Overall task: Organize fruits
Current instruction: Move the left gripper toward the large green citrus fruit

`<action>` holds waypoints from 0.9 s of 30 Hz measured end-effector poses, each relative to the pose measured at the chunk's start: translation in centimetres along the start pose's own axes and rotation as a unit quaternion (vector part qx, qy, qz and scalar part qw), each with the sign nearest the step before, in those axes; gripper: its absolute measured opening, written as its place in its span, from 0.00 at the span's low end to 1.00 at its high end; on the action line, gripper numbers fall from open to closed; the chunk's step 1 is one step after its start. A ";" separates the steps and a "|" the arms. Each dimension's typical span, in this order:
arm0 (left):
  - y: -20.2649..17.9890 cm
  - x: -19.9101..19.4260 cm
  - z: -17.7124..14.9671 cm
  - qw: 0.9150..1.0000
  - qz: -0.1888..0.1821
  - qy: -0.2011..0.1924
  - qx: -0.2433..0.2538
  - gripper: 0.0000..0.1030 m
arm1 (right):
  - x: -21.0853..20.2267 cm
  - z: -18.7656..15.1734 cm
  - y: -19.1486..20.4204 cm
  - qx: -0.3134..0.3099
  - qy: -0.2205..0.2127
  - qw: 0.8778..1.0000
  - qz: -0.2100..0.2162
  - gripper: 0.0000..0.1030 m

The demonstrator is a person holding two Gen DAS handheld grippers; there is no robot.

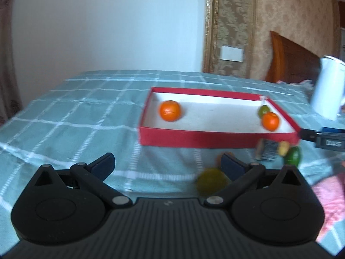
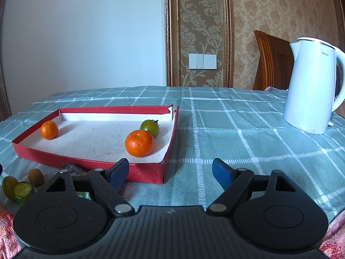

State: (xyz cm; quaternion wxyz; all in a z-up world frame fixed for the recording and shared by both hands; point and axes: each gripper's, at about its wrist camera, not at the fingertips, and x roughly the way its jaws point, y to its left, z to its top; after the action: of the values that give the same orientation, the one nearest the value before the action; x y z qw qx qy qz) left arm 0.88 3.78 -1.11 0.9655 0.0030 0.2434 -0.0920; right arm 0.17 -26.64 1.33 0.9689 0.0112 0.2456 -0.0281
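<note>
Both the right gripper [image 2: 170, 170] and left gripper [image 1: 168, 165] gape empty; red tray [image 2: 90, 163] at ten o'clock holds two oranges [image 2: 139, 142].

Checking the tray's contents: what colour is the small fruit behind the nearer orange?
Green, a small tomato with a dark stem; clearest in the right wrist view.

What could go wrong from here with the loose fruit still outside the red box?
1. The green-yellow fruit lies beside the open left gripper, not between its fingers; closing now might knock it away.
2. The remaining fruit crowds the red box front wall, so a grab may bump neighbours.
3. Round oranges in the box could roll if it is nudged.
</note>
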 end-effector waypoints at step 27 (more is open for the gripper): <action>-1.7 1.3 -0.9 0.996 -0.066 0.054 0.017 0.71 | -0.1 -0.1 -0.1 0.003 0.004 1.000 -0.003 0.86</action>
State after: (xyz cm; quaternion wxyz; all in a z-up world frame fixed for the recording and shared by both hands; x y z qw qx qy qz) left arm 1.26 1.97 -2.46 0.9427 0.0081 0.2929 -0.1593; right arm 0.08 -26.71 1.31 0.9679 0.0132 0.2490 -0.0315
